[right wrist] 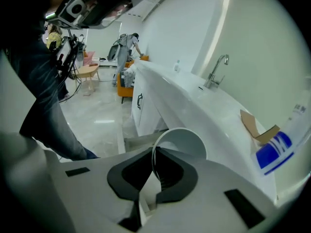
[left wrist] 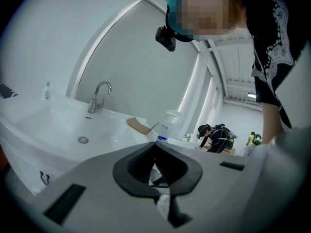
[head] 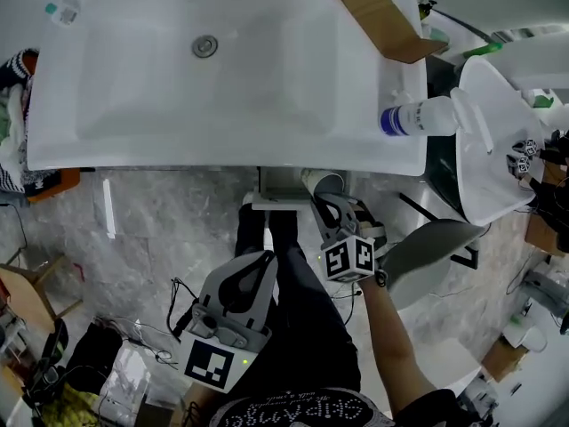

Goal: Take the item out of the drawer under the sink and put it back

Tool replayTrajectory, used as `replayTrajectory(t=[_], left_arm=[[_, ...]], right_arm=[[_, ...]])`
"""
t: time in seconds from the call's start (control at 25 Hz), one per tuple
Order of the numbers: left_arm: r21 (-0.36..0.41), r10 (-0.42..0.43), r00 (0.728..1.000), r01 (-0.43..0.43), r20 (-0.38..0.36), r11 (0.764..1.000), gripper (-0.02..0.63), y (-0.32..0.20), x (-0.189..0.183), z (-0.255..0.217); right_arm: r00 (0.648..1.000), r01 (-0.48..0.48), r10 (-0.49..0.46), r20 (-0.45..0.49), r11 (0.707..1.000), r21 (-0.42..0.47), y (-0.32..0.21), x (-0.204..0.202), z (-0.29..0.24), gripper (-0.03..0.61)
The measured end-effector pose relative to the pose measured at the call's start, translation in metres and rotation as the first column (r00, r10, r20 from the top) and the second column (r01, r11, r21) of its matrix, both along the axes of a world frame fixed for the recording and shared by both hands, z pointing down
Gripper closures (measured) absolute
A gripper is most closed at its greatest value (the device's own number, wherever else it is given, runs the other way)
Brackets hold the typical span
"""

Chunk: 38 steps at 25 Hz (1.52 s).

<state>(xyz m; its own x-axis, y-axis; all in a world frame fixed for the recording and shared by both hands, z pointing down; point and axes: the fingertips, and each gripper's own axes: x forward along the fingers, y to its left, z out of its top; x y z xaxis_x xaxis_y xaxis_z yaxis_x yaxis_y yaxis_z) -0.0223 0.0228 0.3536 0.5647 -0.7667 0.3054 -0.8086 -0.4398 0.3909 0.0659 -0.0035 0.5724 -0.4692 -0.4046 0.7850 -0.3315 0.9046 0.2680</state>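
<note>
A white paper cup [head: 325, 185] [right wrist: 183, 141] hangs just below the sink's front edge [head: 222, 157], and my right gripper [head: 331, 205] [right wrist: 154, 153] is shut on its rim. The cup's open mouth faces the camera in the right gripper view. Beside the cup, a white ledge of the drawer [head: 274, 205] juts out from under the sink. My left gripper [head: 263, 263] [left wrist: 155, 148] sits lower, over the person's dark trouser legs. Its jaws are shut with nothing between them.
On the sink's right side lie a spray bottle [head: 418, 117] and a piece of cardboard [head: 380, 14]. A small bottle [head: 62, 11] stands at the far left corner, the tap [left wrist: 99, 95] at the back. A white seat [head: 487, 149] is to the right; cables [head: 169, 327] trail on the floor.
</note>
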Motion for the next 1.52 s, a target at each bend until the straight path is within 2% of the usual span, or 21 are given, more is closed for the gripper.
replayTrajectory(t=[0.6,1.2,1.52], left_arm=[[-0.079,-0.014,1.000,0.014,-0.004,0.997,0.614,0.012,-0.005,0.027],[-0.120,-0.037,0.999,0.035,-0.015,0.992,0.614,0.014,-0.004,0.041],[-0.132,-0.053,0.998,0.050,-0.016,0.990,0.614,0.014,-0.003,0.045]], right_arm=[[0.992,0.055,-0.069,-0.104,0.990,-0.127,-0.009,-0.007,0.090,0.555],[0.967,0.130,-0.172,-0.189,0.968,-0.216,-0.010,-0.012,0.138,0.555],[0.953,0.137,-0.200,-0.229,0.955,-0.263,-0.008,-0.010,0.153,0.554]])
